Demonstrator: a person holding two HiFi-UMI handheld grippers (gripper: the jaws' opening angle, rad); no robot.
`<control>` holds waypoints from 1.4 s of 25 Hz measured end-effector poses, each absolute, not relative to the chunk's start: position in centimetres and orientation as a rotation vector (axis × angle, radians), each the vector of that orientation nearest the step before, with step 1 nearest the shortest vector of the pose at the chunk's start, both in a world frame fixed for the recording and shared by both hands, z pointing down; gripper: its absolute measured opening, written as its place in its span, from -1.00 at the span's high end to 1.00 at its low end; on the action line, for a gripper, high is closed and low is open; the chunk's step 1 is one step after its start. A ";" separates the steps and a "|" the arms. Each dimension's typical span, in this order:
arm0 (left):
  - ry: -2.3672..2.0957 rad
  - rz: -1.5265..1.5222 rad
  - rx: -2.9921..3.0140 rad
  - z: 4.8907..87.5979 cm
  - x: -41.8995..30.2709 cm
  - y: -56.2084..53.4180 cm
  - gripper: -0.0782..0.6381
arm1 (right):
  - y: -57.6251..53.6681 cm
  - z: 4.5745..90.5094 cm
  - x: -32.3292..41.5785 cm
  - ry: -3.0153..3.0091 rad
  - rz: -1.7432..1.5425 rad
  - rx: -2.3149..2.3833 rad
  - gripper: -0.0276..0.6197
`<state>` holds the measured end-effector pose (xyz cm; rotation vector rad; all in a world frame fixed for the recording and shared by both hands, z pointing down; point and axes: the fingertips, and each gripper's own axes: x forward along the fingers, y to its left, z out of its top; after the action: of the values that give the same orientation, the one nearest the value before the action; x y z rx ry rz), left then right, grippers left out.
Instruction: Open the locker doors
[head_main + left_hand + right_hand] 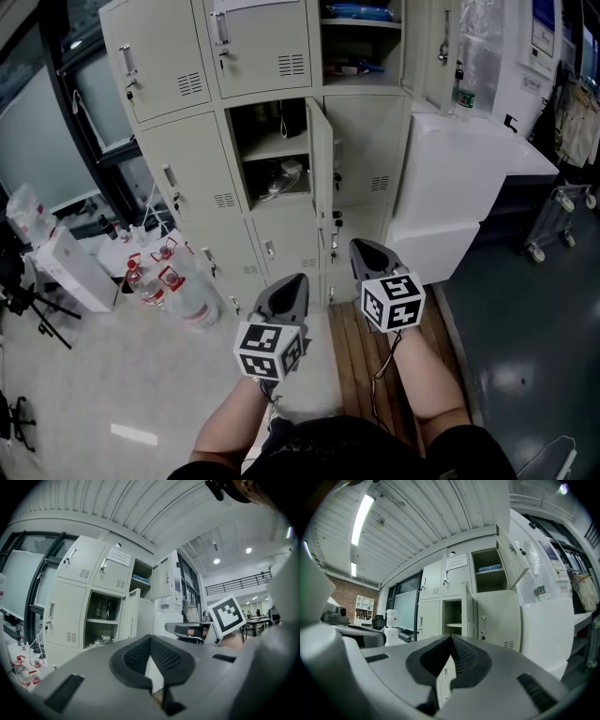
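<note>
A bank of beige lockers (281, 225) fills the upper middle of the head view. One middle door (322, 161) stands swung out, seen nearly edge-on. The compartment (272, 150) beside it lies bare, with a shelf, a dark thing hanging above it and some pale clutter below. At the top right of the bank another compartment (361, 42) is also open, with something blue on its shelf. The upper-left door (155, 61), the top-middle door (258, 42), the door (192, 178) left of the open compartment and the door (366, 141) right of it are shut. The left gripper (302, 281) sits in the lower middle of the frame. Its jaws are pressed together with nothing between them, as the left gripper view (151, 641) shows. Just right of it and a little higher is the right gripper (359, 247), its jaws likewise closed and empty in its own view (452, 640). Both point level toward the lockers and touch none of them. At the lower left of the head view, clear water bottles (178, 286) with red labels stand on the pale floor beside a white box (75, 272). A white cabinet (459, 178) stands right of the lockers. A wooden strip (361, 347) of floor runs under the right gripper.
</note>
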<state>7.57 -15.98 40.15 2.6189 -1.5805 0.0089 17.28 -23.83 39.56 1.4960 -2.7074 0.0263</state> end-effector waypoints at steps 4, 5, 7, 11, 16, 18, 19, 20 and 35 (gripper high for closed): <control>-1.566 -0.015 2.632 39.7 7.9 -15.9 0.79 | -23.7 39.4 17.5 -2.709 0.019 1.497 0.91; -1.568 -0.019 2.635 39.6 7.9 -15.9 0.79 | -23.7 39.4 17.5 -2.709 0.017 1.497 0.91; -1.576 -0.018 2.640 39.5 8.0 -15.9 0.79 | -23.6 39.4 17.6 -2.708 0.018 1.497 0.91; -1.572 -0.019 2.635 39.6 8.1 -16.0 0.79 | -23.6 39.6 17.7 -2.707 0.033 1.497 0.91; -1.571 -0.017 2.639 39.6 8.1 -15.8 0.79 | -23.6 39.7 17.7 -2.708 0.042 1.499 0.91; -1.575 -0.021 2.638 39.5 8.0 -15.8 0.79 | -23.6 39.7 17.7 -2.711 0.041 1.497 0.91; -1.577 -0.022 2.636 39.5 7.9 -15.8 0.79 | -23.6 39.6 17.6 -2.711 0.041 1.494 0.91; -1.580 -0.025 2.634 39.5 7.8 -15.8 0.79 | -23.6 39.6 17.4 -2.712 0.040 1.489 0.91; -1.683 -0.067 2.552 38.9 2.2 -16.3 0.79 | -24.8 38.6 10.7 -2.775 0.034 1.344 0.91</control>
<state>2.22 -16.33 38.87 2.5523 -1.6827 -0.0670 10.75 -24.78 38.58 1.3444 -2.7745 0.0337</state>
